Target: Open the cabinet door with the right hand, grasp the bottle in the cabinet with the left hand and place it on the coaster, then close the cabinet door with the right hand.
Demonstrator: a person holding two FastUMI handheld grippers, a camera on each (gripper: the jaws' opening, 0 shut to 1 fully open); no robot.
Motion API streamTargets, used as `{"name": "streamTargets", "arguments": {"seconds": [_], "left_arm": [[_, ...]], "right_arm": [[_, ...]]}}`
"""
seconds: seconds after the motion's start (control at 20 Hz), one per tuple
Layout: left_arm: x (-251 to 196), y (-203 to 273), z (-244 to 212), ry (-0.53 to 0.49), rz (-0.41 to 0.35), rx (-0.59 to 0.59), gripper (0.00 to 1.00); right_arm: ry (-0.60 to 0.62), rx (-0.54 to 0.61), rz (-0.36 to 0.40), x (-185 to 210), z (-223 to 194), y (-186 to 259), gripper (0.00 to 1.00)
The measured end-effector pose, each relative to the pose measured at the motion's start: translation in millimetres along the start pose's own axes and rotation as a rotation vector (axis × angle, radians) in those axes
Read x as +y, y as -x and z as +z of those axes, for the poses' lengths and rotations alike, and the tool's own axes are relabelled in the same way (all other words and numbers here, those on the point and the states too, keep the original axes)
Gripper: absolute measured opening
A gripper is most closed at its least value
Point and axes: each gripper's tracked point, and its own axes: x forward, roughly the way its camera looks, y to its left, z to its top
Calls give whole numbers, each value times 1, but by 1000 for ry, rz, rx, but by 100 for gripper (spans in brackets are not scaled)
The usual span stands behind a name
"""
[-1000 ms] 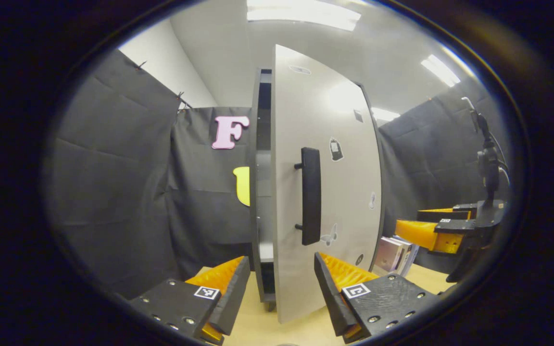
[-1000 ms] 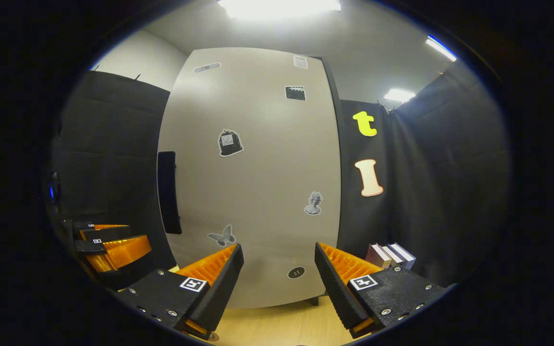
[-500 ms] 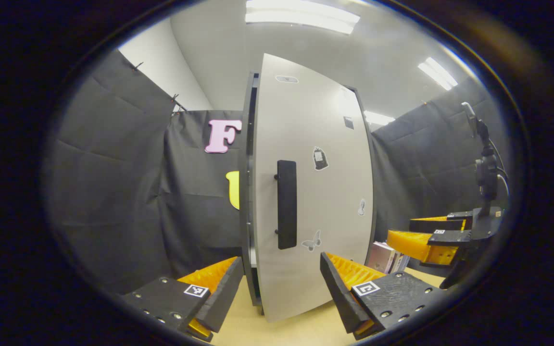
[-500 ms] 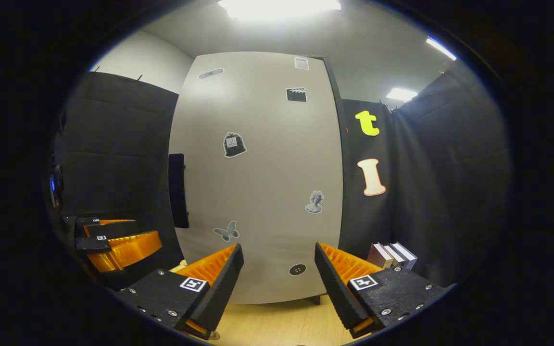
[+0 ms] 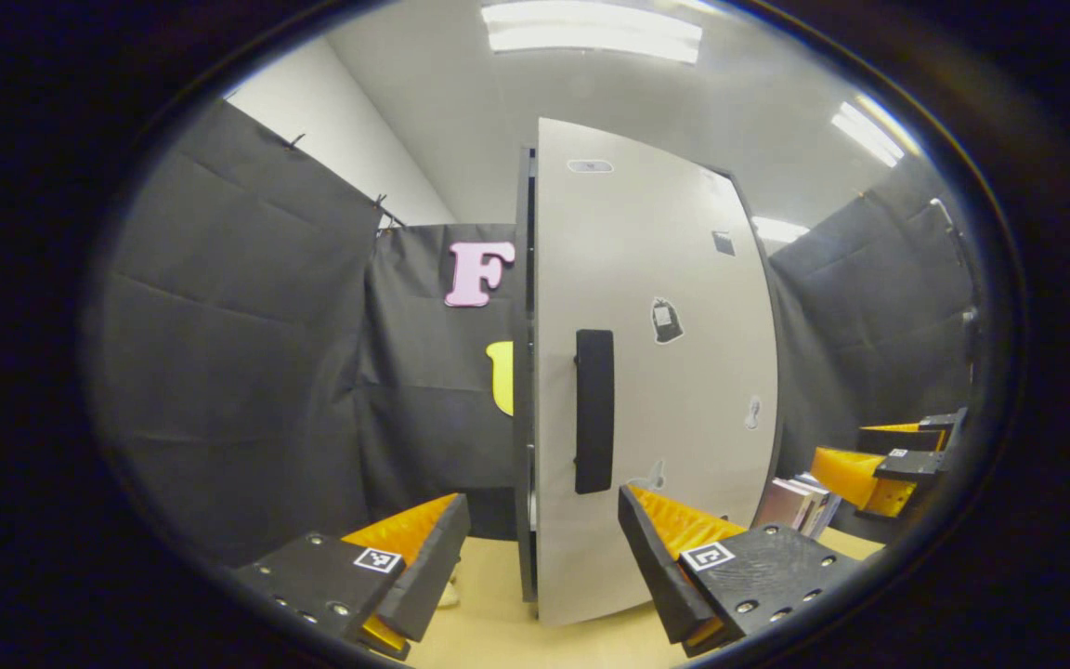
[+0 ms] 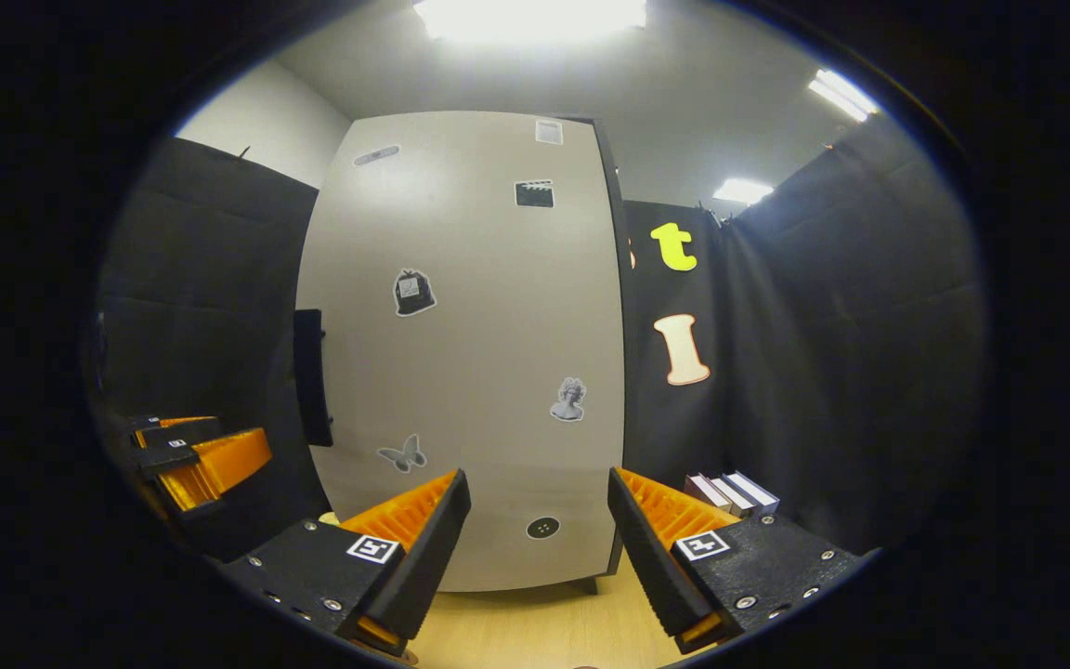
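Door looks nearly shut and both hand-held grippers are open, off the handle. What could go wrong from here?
1. In the left gripper view the cabinet door looks not quite flush with the cabinet frame, and the right hand-held gripper is open and off it, so the door may end up ajar.
2. The books stand close beside that gripper; a wide push could knock them.

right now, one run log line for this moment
door: nearly shut | handle: untouched | left gripper: open, empty | right gripper: open, facing door | books: right of cabinet
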Motion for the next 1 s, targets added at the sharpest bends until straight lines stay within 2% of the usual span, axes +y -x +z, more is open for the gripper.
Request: {"name": "streamTargets", "arguments": {"seconds": [0.05,0.1,0.15,0.25,0.55,0.65,0.75,1.0], "left_arm": [[-2,-1,0,10,-6,6,98],[-4,-4,-2,21,-11,16,98],[-6,-5,-5,35,-14,28,93],[-7,-11,-8,57,-22,40,93],[-2,-15,-4,5,-19,16,93],[-13,-17,-14,20,-62,28,93],[-11,-18,-27,15,-51,54,93],[-3,-15,-20,-11,-33,43,93]], "right_arm": [[3,-5,-3,0,2,0,92],[13,-7,-3,1,4,-1,92],[24,-7,-2,3,4,-2,92],[25,2,-4,4,0,-3,92],[9,8,18,10,1,-12,92],[-10,8,53,19,1,-16,92],[1,35,27,11,-4,-19,92],[-30,28,7,7,0,-21,92]]}}
